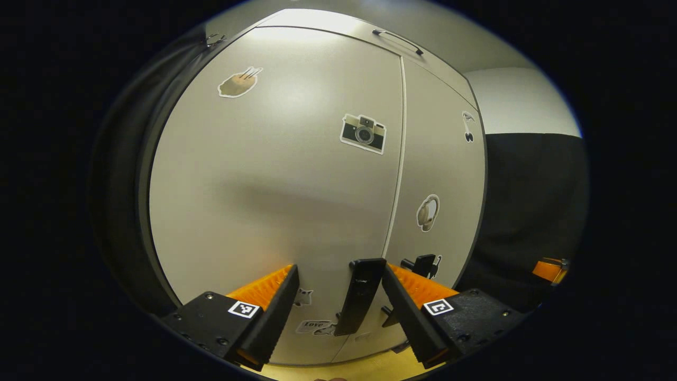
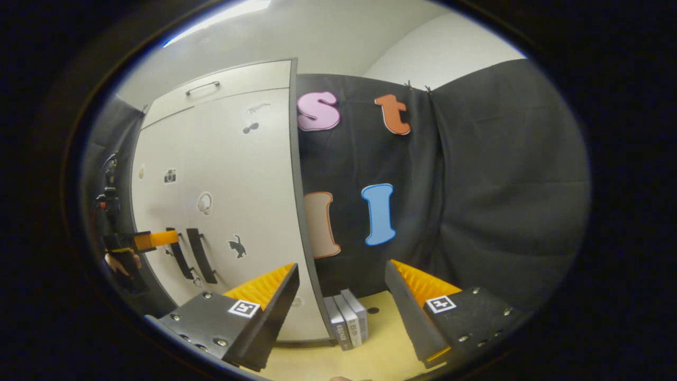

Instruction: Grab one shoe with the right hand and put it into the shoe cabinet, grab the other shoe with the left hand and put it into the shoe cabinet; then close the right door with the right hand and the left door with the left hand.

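The grey shoe cabinet point(image 1: 275, 185) stands with both doors flush, a thin seam between them. In the left gripper view, my left gripper point(image 1: 339, 272) is open right at the left door, and that door's black vertical handle point(image 1: 359, 296) stands between the fingers, nearer the right one, with gaps on both sides. The right door's handle point(image 1: 423, 264) is just past it. My right gripper point(image 2: 342, 267) is open and holds nothing, back from the cabinet's point(image 2: 238, 185) right edge. In the right gripper view, the left gripper point(image 2: 158, 239) and the hand point(image 2: 119, 262) holding it sit by the two handles point(image 2: 201, 254).
Stickers dot the doors, among them a camera sticker point(image 1: 364, 133). A drawer front with a bar handle point(image 1: 396, 41) tops the cabinet. Three grey books point(image 2: 346, 317) stand on the yellow floor point(image 2: 381, 338) against the cabinet's right side. Black cloth walls the booth.
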Demonstrator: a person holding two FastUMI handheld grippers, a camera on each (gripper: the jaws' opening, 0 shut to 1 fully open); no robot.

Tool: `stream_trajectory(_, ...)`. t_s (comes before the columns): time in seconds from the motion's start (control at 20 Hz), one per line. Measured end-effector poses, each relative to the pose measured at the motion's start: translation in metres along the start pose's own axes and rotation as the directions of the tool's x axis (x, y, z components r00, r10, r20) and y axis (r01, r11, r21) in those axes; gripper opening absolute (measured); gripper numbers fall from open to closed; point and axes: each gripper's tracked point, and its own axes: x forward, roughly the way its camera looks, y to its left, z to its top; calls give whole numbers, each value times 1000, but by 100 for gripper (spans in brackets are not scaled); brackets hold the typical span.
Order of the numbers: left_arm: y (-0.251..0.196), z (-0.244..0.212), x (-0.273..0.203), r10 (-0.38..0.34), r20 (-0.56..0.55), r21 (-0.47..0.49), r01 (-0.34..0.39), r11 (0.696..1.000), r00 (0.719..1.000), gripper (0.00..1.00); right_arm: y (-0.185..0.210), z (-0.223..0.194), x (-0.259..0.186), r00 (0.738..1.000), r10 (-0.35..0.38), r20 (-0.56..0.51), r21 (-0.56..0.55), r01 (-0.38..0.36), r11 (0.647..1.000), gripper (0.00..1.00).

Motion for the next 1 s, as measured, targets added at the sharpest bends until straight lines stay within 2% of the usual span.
stream_trajectory(0.05, 0, -1, -1, 0, -2, -3, 0, 1000, 1000, 98, 7, 5, 0, 1000, 14, 8, -3, -14, 1000, 93)
stream_trajectory(0.1, 0, 1, -3, 0, 0, -13, 0, 1000, 1000, 100, 16, 8, -1, 999, 31, 16, -7, -31, 999, 98)
stream_trajectory(0.2, 5, 7, -10, 31, 20, 6, -31, 1000, 999, 100, 33, 14, -4, 997, 75, 35, -24, -74, 997, 98)
stream_trajectory(0.4, 16, 37, -35, 129, 86, 125, -139, 982, 988, 95, 57, 13, -15, 987, 157, 38, -34, -156, 987, 98)
stream_trajectory(0.5, 16, 48, -51, 176, 104, 127, -188, 974, 979, 95, 65, 14, -21, 979, 203, 27, -31, -202, 979, 98)
stream_trajectory(0.65, 0, 66, -72, 174, 132, 93, -187, 978, 976, 95, 67, 23, -30, 968, 247, 41, -45, -245, 969, 98)
stream_trajectory(0.9, -7, 78, -107, 266, 141, 108, -282, 953, 954, 96, 53, 35, -42, 958, 282, 57, -59, -279, 959, 98)
stream_trajectory(0.95, -10, 82, -110, 280, 156, 109, -298, 948, 947, 92, 48, 36, -45, 958, 283, 54, -59, -280, 958, 98)
stream_trajectory(1.0, -16, 86, -113, 282, 173, 102, -302, 948, 944, 96, 45, 34, -47, 957, 286, 47, -57, -284, 957, 98)
